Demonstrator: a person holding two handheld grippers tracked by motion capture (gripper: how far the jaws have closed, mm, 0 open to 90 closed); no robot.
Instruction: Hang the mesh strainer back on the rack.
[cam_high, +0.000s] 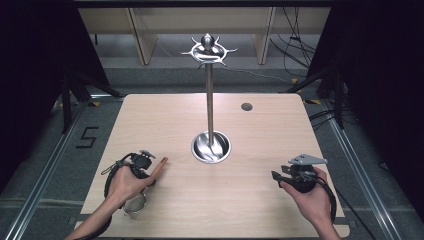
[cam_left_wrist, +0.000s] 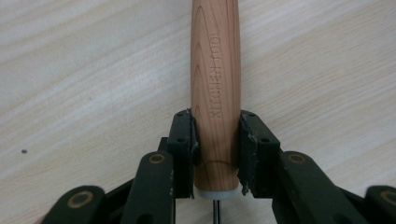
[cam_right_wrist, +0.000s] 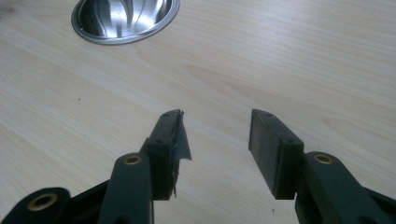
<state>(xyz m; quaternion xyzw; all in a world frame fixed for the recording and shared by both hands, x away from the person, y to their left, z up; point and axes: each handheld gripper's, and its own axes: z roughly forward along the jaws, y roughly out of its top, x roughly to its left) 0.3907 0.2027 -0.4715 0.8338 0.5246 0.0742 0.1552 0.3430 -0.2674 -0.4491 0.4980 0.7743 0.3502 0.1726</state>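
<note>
Hand (cam_high: 125, 182) hides strainer (cam_high: 134, 204) head; left gripper (cam_left_wrist: 216, 140) clamps wooden handle (cam_left_wrist: 215, 88).

A light wooden table (cam_high: 260, 200) carries a small dark round grommet (cam_high: 246, 106) near its far edge — beyond it, pale shelving legs (cam_high: 142, 40), black cables (cam_high: 292, 35), and a "5" marked on the floor (cam_high: 87, 137)

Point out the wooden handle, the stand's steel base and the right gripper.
wooden handle (cam_left_wrist: 215, 70): left gripper view, engraved shaft between the jaws.
steel base (cam_high: 223, 148): high view, right rim.
right gripper (cam_right_wrist: 215, 135): right gripper view, gap between open jaws.
</note>
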